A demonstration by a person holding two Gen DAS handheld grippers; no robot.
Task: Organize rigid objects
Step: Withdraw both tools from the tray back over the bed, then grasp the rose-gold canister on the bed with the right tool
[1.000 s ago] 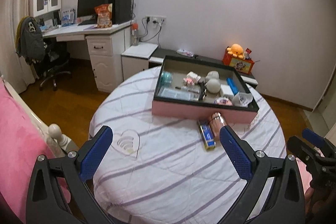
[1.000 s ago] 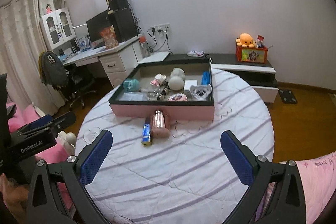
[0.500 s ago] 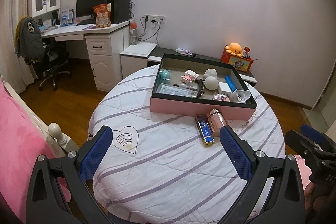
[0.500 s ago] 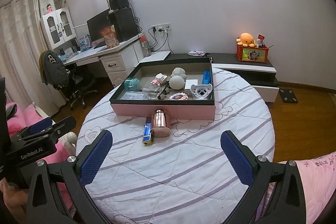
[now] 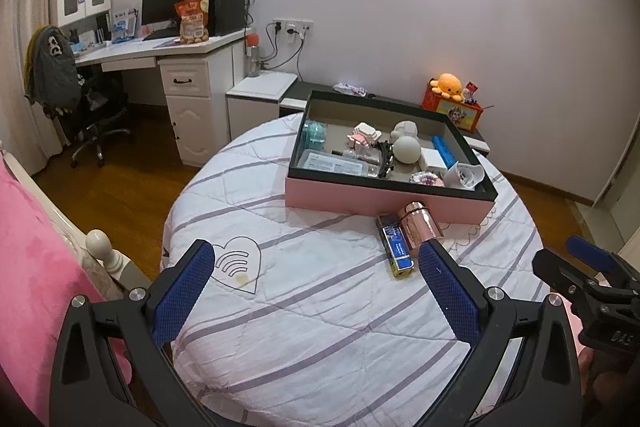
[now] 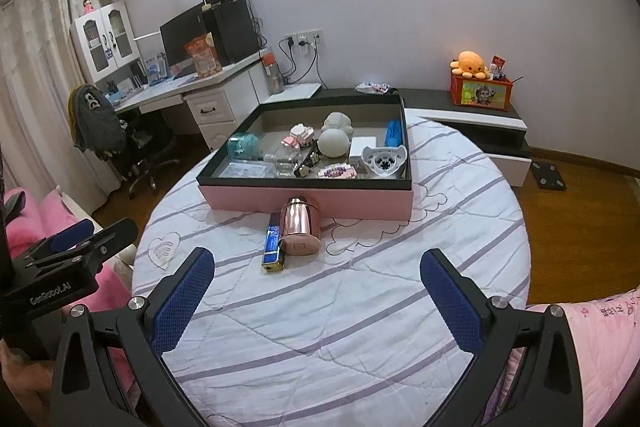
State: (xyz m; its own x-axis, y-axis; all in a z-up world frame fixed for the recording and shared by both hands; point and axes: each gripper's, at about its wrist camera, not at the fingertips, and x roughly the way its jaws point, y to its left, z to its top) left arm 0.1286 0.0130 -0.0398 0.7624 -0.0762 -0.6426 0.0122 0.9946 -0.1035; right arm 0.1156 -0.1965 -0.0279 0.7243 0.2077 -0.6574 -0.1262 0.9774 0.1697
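Left claw [image 5: 316, 291] spread wide and empty above the round quilted white surface [image 5: 320, 327], right claw [image 6: 318, 291] equally spread, holding nothing, shiny pink metal bottle [image 6: 300, 227] lying beside the pink box [image 6: 304, 197]

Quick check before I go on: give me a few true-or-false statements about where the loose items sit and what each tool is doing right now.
1. The rose-gold bottle lies on its side on the bed cover, outside the pink box. True.
2. The blue bar is inside the pink box. False: it lies on the cover beside the rose-gold bottle.
3. The right tool is shut on the rose-gold bottle. False: it is open and holds nothing.
4. The left tool is open and empty. True.
5. The pale ball sits inside the pink box. True.
6. The orange plush lies on the bed cover. False: it sits on a red box by the wall.
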